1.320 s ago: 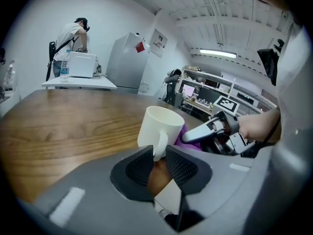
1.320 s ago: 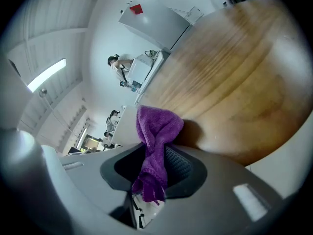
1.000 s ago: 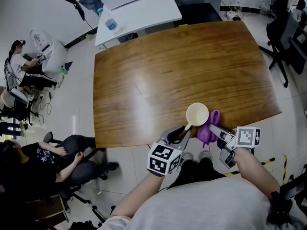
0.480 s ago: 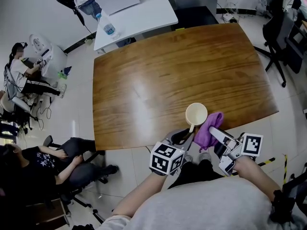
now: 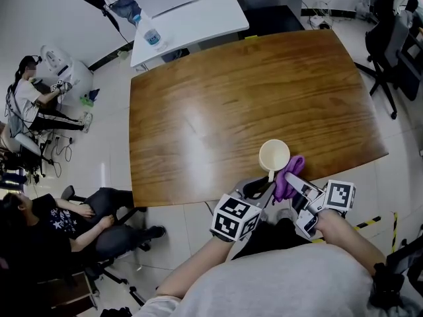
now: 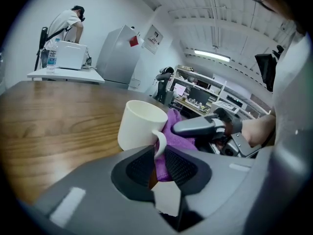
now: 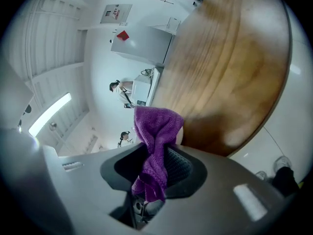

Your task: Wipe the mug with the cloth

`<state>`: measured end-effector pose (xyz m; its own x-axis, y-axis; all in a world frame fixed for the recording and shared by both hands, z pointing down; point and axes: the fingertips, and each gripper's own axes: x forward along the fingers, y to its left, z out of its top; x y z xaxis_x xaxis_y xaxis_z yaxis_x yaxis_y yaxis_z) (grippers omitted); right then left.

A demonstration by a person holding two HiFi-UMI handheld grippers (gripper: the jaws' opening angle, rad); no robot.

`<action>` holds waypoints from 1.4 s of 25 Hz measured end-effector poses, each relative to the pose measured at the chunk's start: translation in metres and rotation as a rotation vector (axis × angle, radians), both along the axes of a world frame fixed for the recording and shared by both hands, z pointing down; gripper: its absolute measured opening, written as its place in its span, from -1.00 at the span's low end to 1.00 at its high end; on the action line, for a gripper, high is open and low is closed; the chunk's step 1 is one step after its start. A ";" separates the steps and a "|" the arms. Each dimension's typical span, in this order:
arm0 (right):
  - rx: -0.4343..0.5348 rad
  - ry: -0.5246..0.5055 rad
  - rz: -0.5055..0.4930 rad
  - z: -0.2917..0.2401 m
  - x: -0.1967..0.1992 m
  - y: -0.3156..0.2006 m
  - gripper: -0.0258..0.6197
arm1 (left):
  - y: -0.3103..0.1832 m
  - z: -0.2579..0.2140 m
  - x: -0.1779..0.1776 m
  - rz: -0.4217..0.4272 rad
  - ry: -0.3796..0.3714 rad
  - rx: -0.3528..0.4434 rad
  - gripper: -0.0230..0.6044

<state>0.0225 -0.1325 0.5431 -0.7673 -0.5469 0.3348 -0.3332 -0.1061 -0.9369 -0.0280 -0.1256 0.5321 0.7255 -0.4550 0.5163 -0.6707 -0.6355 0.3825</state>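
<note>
Both pads (image 6: 181, 168) pinch mug handle (image 6: 160, 141) (hidden overhead).

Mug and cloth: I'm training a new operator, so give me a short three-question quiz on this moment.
1. True or false: the mug is upright, mouth up.
2. The left hand-held gripper is shut on the mug's: A rim, B handle, C base?
3. What colour is the cloth clamped in the right hand-held gripper?
Key: 1 true; 2 B; 3 purple.
</note>
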 end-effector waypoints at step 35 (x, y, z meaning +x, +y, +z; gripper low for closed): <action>0.870 0.199 -0.538 -0.163 0.074 0.268 -0.55 | 0.263 -0.159 0.062 0.019 0.231 0.337 -0.92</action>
